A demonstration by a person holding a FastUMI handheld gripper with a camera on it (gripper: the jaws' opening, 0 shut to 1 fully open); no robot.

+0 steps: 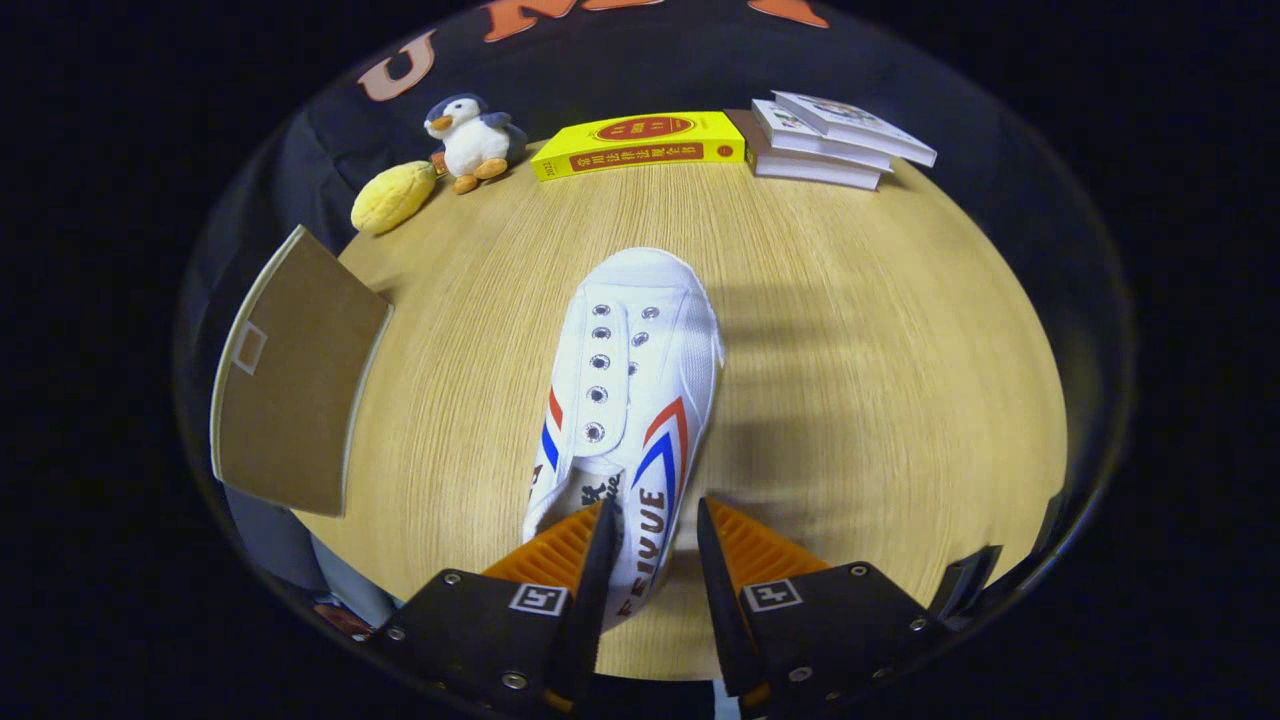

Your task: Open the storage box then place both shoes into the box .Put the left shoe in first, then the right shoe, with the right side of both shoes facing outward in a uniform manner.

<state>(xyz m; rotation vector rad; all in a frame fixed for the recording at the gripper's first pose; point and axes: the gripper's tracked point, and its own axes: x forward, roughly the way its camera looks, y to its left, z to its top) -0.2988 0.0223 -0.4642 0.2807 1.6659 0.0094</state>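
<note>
White canvas sneaker with red-blue stripes on the pale wood-grain tabletop, toe at 12 o'clock | gripper clenched on its heel side wall | brown cardboard flap at 9 o'clock | boxing judged pending.

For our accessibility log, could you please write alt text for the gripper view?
The gripper grips a white sneaker by its heel side wall, toe pointing away, above a wooden table. A brown open box flap lies to the left; a toy penguin, yellow plush, yellow book and stacked books line the far edge.
</note>
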